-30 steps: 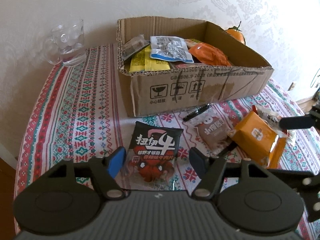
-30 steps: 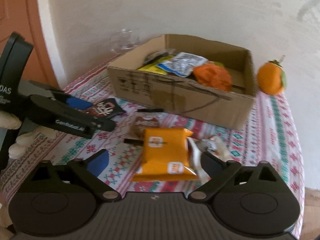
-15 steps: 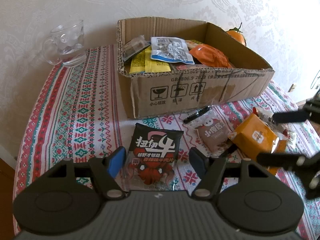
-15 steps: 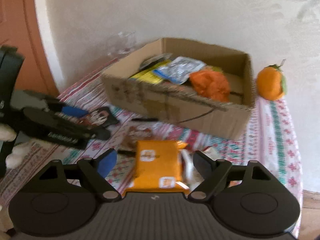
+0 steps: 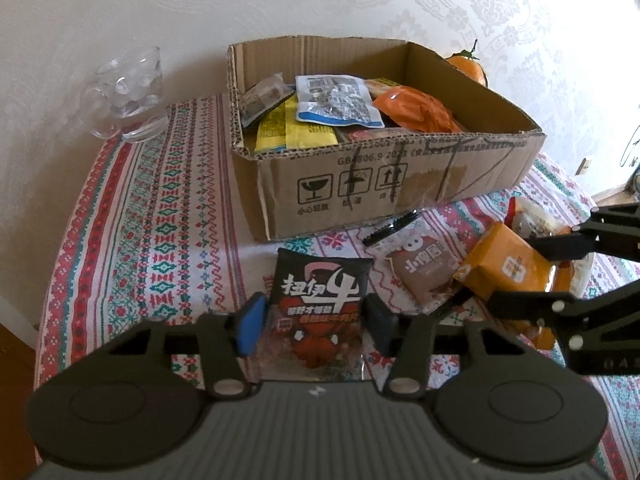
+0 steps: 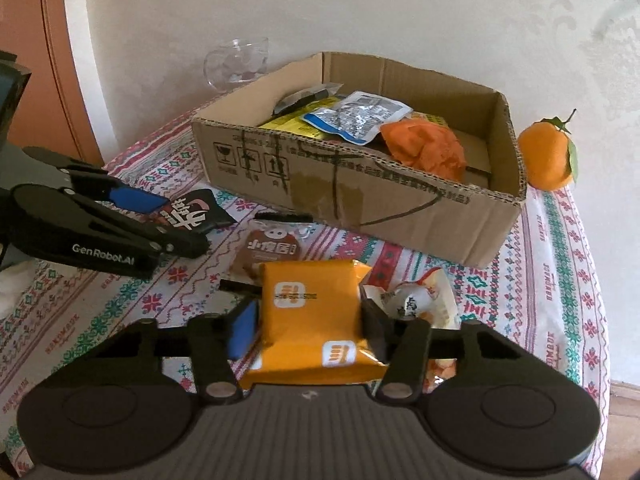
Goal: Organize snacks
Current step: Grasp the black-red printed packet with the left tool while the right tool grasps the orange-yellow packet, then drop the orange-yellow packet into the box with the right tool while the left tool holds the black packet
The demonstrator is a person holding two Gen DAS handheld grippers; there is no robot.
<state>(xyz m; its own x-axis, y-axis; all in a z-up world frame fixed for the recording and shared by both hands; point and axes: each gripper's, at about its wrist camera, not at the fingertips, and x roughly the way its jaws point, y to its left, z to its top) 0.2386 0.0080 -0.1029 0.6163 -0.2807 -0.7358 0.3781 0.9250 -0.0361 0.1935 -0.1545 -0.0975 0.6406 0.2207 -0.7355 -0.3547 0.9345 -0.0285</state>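
Observation:
A black snack packet (image 5: 320,284) with red print lies on the patterned tablecloth in front of the cardboard box (image 5: 360,184). My left gripper (image 5: 316,320) straddles it, jaws closing, pads touching its two side edges. An orange packet (image 6: 308,300) lies further right. My right gripper (image 6: 308,328) is closing on it, and both pads press its sides. A brown packet (image 5: 424,268) lies between the two packets. In the right wrist view the left gripper (image 6: 180,220) shows at the left, on the black packet (image 6: 196,212). The box (image 6: 360,200) holds several snack packets.
A white and orange wrapped snack (image 6: 416,300) lies just right of the orange packet. A glass mug (image 5: 128,92) stands at the back left by the wall. An orange fruit with a leaf (image 6: 548,156) sits behind the box's right corner. The table edge runs close on the right.
Both grippers' jaws have come in onto their packets, the left on the black one, the right on the orange one. The right gripper moved slightly forward over the orange packet.

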